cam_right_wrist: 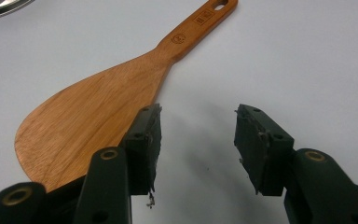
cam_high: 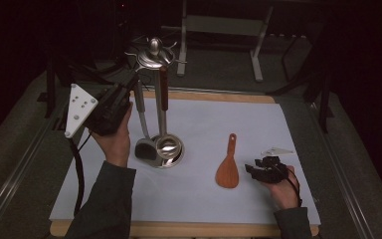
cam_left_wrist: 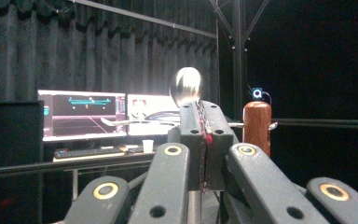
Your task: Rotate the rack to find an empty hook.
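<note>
Left gripper (cam_left_wrist: 200, 140) is clamping narrow on a utensil handle (cam_high: 140, 107) at the rack (cam_high: 154, 52); right gripper (cam_right_wrist: 198, 149) is gaping wide beside the wooden spatula (cam_right_wrist: 98, 112) near the worktop's (cam_high: 204, 199) right edge.

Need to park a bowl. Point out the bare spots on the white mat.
Free: the white mat behind the wooden rice paddle, and the near strip between both sleeves. Crowded: around the utensil stand by the left tongs, and beside the right tongs.

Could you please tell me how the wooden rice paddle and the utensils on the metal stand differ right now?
The wooden rice paddle lies flat on the white mat; the ladle hangs upright from the metal stand. The paddle is broad, flat wood; the ladle is shiny metal with a bowl. The open right claw sits beside the paddle.
</note>
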### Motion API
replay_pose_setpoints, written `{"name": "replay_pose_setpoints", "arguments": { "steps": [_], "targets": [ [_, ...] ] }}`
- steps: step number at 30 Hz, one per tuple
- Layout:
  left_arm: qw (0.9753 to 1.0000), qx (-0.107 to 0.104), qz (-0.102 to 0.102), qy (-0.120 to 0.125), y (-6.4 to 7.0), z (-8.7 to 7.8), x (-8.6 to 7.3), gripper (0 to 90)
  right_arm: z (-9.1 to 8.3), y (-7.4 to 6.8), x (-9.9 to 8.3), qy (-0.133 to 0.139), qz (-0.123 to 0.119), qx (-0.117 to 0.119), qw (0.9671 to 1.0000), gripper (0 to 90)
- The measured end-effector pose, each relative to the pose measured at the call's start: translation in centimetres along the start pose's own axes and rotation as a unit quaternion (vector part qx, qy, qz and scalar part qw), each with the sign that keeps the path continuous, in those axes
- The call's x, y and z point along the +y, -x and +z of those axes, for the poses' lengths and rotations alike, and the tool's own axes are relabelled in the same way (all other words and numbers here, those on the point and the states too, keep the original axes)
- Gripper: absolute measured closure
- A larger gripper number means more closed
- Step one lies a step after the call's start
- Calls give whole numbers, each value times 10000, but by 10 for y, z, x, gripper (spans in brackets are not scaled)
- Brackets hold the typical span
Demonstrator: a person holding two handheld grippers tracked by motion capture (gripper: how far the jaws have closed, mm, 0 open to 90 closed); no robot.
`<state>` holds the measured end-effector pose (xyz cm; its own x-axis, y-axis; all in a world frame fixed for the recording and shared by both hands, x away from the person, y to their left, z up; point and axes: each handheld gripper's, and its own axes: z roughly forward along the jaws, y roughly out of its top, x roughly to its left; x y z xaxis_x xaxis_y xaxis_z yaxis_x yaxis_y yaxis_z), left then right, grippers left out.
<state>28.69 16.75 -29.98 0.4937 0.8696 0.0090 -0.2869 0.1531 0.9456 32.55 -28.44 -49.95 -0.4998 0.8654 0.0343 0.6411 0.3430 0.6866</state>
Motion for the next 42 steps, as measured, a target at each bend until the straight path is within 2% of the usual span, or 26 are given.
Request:
{"name": "replay_pose_setpoints", "arguments": {
  "steps": [5, 16, 42],
  "targets": [
    [9999, 80, 146, -38, 1, 0, 0, 896, 0, 0, 0, -1, 8, 10, 10000, 509],
    [9996, 220, 166, -65, -7, 2, 0, 898, -1, 1, -1, 26, 38, 23, 10000, 508],
    [9981, 552, -10, -256, -34, 21, 0, 899, -3, 5, -3, 48, 108, 21, 9999, 508]
  ]
}}
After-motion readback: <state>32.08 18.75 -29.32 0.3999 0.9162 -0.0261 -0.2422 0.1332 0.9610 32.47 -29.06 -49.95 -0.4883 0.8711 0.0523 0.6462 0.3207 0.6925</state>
